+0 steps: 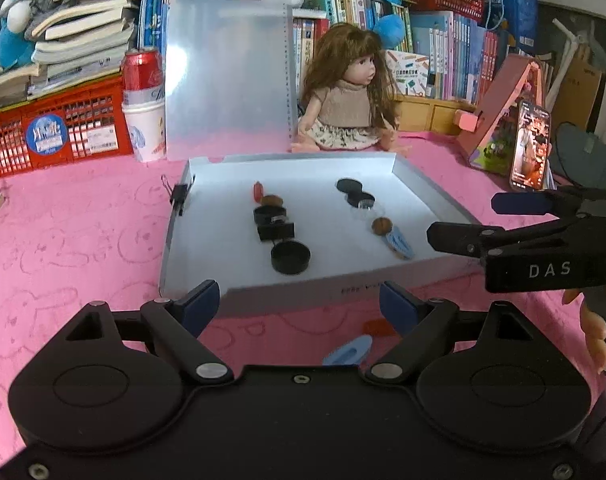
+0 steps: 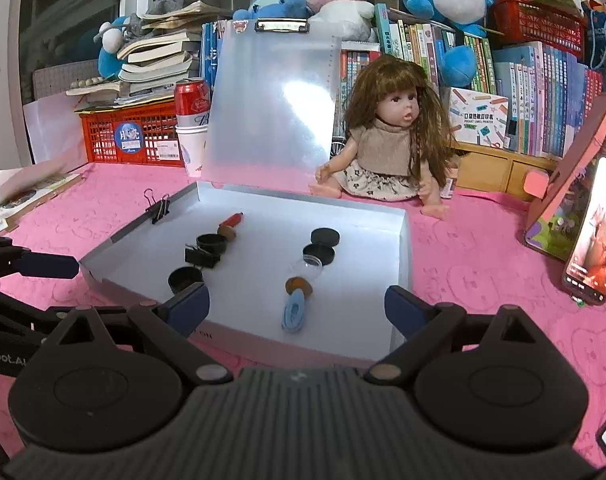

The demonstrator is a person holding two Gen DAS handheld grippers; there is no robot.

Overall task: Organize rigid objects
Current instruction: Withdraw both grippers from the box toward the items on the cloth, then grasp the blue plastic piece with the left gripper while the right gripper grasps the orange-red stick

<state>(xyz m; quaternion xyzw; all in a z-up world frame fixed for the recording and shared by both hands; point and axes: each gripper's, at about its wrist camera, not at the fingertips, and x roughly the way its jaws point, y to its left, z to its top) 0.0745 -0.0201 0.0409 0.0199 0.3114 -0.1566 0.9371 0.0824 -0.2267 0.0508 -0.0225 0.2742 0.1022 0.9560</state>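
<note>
A shallow white box (image 1: 431, 196) (image 2: 405, 240) lies on the pink cloth. It holds two rows of small things: a left row with a black cap (image 1: 290, 256) (image 2: 185, 278), a black binder clip (image 1: 275, 231) and a black ring (image 1: 269, 213); a right row with black lids (image 1: 349, 185) (image 2: 325, 237), a walnut (image 1: 381, 225) (image 2: 298, 285) and a blue hair clip (image 1: 399, 243) (image 2: 293, 314). Another blue hair clip (image 1: 347, 351) lies on the cloth between my left gripper's fingers. My left gripper (image 1: 299, 304) is open and empty. My right gripper (image 2: 297, 306) is open and empty at the box's near edge.
A doll (image 1: 349, 92) (image 2: 391, 140) sits behind the box. A frosted clipboard (image 1: 227, 80) leans upright beside it. A red crate (image 1: 59, 128), a can on cups (image 1: 141, 80), a phone (image 1: 530, 146) (image 2: 593, 244) on a stand and book shelves ring the table.
</note>
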